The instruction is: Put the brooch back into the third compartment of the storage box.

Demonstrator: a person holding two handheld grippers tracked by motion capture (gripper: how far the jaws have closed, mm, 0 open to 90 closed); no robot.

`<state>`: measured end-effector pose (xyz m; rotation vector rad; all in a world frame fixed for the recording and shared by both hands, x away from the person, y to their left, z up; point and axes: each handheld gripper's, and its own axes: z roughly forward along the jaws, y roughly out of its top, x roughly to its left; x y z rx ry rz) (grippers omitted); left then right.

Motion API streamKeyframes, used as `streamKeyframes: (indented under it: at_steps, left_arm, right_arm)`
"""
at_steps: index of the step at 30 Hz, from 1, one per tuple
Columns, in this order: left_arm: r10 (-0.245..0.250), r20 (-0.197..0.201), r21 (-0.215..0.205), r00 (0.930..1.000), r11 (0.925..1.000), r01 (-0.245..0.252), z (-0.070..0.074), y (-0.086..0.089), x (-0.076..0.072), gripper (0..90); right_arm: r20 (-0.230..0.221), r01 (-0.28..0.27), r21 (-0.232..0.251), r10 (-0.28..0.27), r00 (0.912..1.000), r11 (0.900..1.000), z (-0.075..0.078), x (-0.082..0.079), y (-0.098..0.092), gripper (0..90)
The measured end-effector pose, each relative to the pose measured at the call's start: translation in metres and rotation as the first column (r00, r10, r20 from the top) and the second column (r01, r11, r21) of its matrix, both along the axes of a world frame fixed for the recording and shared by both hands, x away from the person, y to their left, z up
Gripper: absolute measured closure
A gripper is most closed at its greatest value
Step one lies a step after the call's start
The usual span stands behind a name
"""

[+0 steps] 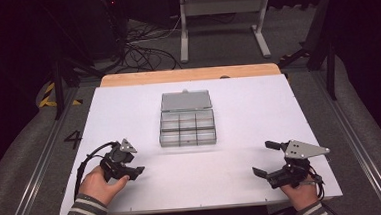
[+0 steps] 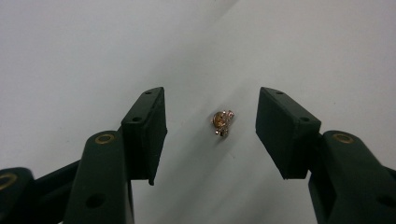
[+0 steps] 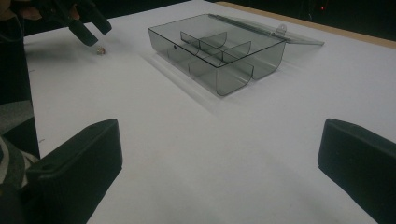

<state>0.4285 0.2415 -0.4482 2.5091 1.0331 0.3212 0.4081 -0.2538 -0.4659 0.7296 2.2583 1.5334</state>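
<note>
A clear box [image 1: 187, 128] sits mid-table, lid [image 1: 185, 101] open flat on the far side. The white table [image 1: 259, 113] has a wooden far edge [image 1: 189, 75]. Beyond it, cables [image 1: 142, 53] tangle left of a grey stand [image 1: 222, 8].

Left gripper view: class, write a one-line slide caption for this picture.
The left gripper hangs over the white table, a small coppery trinket lying untouched between its open black jaws.
</note>
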Motion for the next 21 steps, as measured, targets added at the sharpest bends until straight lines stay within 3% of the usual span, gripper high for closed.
streamKeyframes:
  at_steps: [10,21]
  left_arm:
    - [-0.008,-0.054,0.038,0.9985,0.9992,0.010,-0.0063,-0.0022,0.0036,46.4]
    - [-0.018,-0.058,0.065,0.9981,0.9976,0.022,-0.0102,-0.0062,0.0043,54.0]
  right_arm:
    - [-0.003,-0.002,-0.002,0.002,1.0000,1.000,-0.0004,0.0005,0.0005,0.6]
    - [-0.004,-0.003,-0.003,0.003,1.0000,1.000,-0.0005,0.0007,0.0006,0.6]
